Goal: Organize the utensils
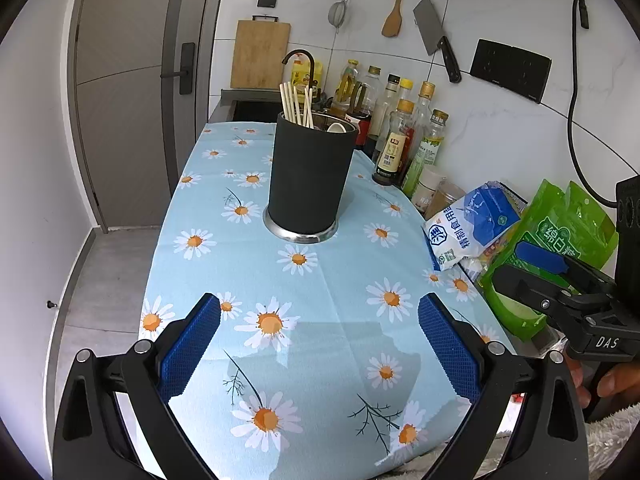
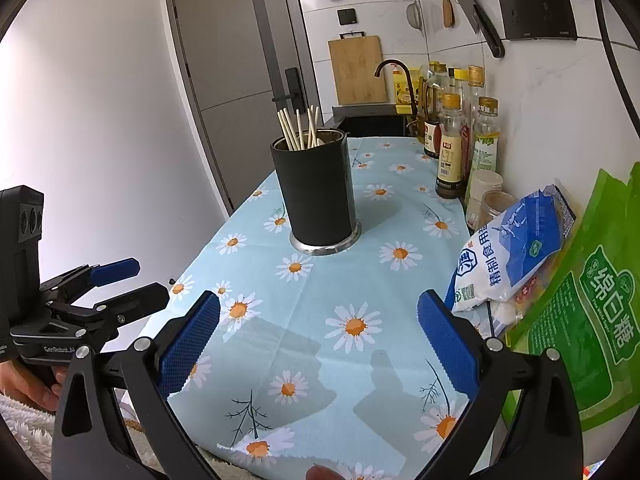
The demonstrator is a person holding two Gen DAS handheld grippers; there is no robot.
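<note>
A black utensil holder (image 1: 310,178) with a metal base stands upright on the daisy tablecloth (image 1: 248,264). Several wooden chopsticks (image 1: 296,104) stick out of it, and a pale spoon end shows at its rim. It also shows in the right wrist view (image 2: 320,196) with its chopsticks (image 2: 298,128). My left gripper (image 1: 320,344) is open and empty, hovering over the cloth well short of the holder. My right gripper (image 2: 320,344) is open and empty, also short of the holder. Each gripper shows at the edge of the other's view.
Oil and sauce bottles (image 1: 404,136) line the wall on the right. A blue-white salt bag (image 1: 468,228) and a green sugar bag (image 1: 552,256) lie at the right. A sink with a faucet (image 1: 298,56) sits behind. The table's left edge drops to the floor.
</note>
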